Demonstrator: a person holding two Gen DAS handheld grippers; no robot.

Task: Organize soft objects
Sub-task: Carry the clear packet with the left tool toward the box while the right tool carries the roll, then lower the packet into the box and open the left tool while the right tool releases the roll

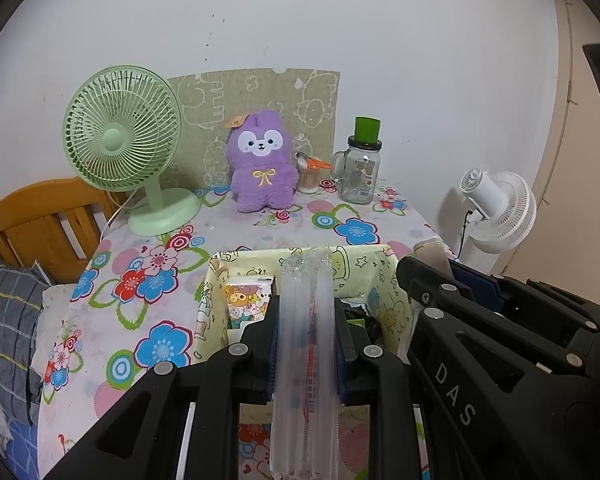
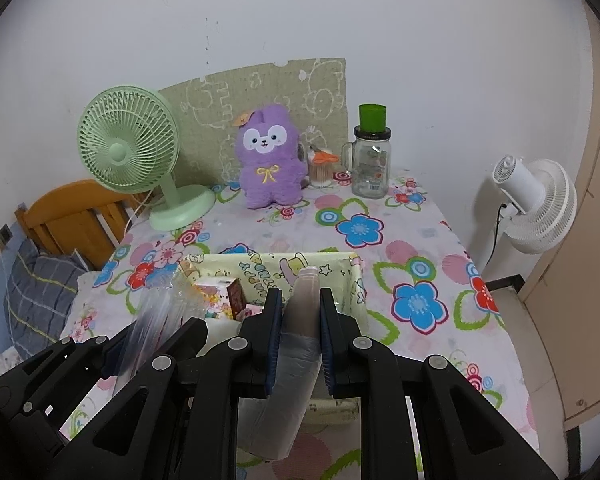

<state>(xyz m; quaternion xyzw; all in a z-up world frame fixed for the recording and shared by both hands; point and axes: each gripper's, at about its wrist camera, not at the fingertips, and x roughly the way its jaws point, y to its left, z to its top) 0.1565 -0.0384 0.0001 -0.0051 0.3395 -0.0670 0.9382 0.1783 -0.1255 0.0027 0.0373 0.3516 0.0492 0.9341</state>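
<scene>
Clear plastic, a long sleeve-like pack (image 1: pixel 305 360) with red print down its middle, sits clamped between the blue pads of my left gripper (image 1: pixel 305 340); its crimped top end reaches forward over the fabric basket (image 1: pixel 384 308). My right gripper (image 2: pixel 300 320) is closed on a second soft item, a wrapped roll (image 2: pixel 296 344), brownish at its far end and whitish under film nearer me, and it too hangs over the basket's near edge. From the right wrist camera, the left gripper and its clear pack appear just beside, at lower left.

Inside the basket, which is pale yellow with cartoon print, I note a small carton (image 1: pixel 246 300) with cartoon figures at the left and dark items at the right that I cannot identify.

The basket stands on a table under a flowered cloth (image 2: pixel 416 304). At the far edge, against a green printed board (image 1: pixel 260 96), stand in order: a green desk fan (image 1: pixel 124 140), a purple plush toy (image 1: pixel 262 162), a small cup of cotton swabs (image 1: pixel 309 178) touching the plush's side, and a glass jar (image 1: pixel 358 172) with a green cap. A white fan (image 2: pixel 536 204) stands off the table to the right. A wooden bed frame (image 1: pixel 44 224) and grey checked bedding (image 1: pixel 8 320) lie to the left.
</scene>
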